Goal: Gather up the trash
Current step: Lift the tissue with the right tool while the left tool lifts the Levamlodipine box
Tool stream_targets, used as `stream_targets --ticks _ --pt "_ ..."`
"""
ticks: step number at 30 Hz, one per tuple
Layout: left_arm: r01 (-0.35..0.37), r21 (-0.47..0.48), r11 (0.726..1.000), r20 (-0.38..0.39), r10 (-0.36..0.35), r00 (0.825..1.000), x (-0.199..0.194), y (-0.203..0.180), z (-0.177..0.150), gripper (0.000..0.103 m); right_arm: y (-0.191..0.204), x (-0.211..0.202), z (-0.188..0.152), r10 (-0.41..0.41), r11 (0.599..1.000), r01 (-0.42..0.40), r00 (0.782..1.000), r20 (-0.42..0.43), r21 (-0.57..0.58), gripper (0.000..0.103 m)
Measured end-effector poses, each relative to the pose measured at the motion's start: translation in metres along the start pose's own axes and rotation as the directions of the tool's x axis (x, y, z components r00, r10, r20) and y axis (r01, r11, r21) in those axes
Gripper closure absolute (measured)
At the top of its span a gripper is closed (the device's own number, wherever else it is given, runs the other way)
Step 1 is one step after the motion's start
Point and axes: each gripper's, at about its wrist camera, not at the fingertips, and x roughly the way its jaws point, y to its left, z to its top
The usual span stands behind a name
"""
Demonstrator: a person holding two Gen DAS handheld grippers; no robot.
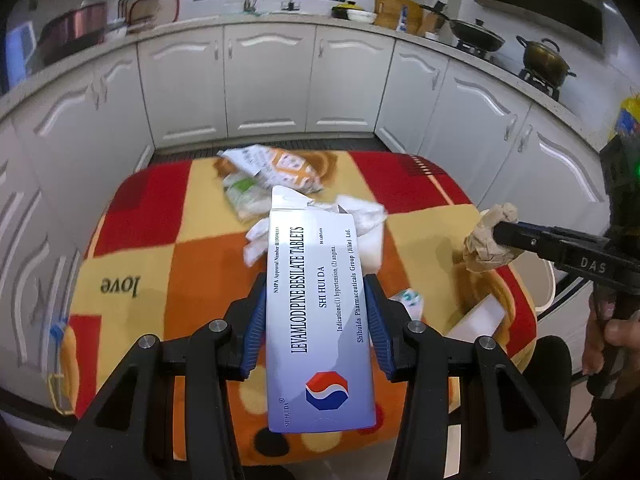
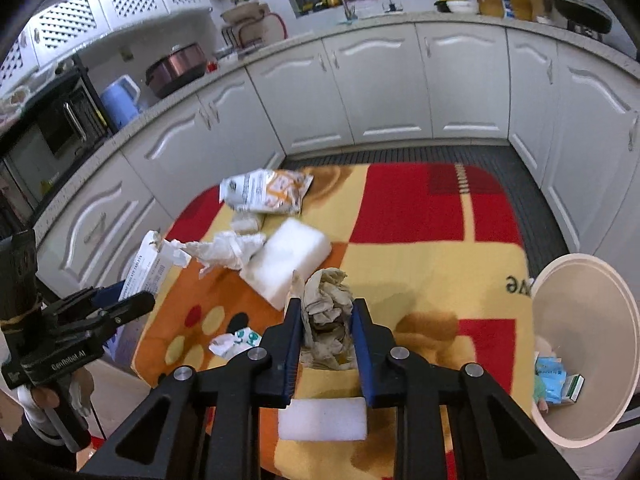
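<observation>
My left gripper is shut on a white tablet box with a red and blue logo, held lengthwise above the blanket; the same box shows at the left of the right wrist view. My right gripper is shut on a crumpled brown paper wad; in the left wrist view that wad hangs at the right. A beige trash bin stands at the right edge of the blanket with small packets inside.
On the red, orange and yellow blanket lie a printed bag, crumpled white tissue, a white foam block, a flat foam piece and a small torn wrapper. White cabinets ring the floor.
</observation>
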Motion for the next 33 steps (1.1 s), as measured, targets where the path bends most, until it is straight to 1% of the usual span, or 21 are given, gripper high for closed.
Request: stream_targets --ticks 7,17,24,33 --pt "-0.005 0.055 0.998 0.034 0.003 0.999 -0.001 -0.031 0.011 0.059 -0.016 -0.023 0.003 -0.024 0.999 0.022 0.999 0.045 0.031 0.08" --pt "0.008 0.091 0.996 0.04 -0.012 0.999 0.006 -0.057 0.024 0.059 -0.043 -0.047 0.002 -0.068 0.995 0.061 0.994 0.083 0.081 0.08" --pt "-0.003 0.126 0.992 0.039 -0.002 0.999 0.013 -0.074 0.029 0.059 -0.062 -0.054 -0.001 -0.094 0.99 0.083 0.992 0.088 0.118 0.08" --pt "0.028 0.194 0.981 0.032 -0.035 0.999 0.026 -0.113 0.038 0.059 -0.094 -0.067 -0.009 -0.138 0.978 0.121 0.986 0.092 0.168 0.08"
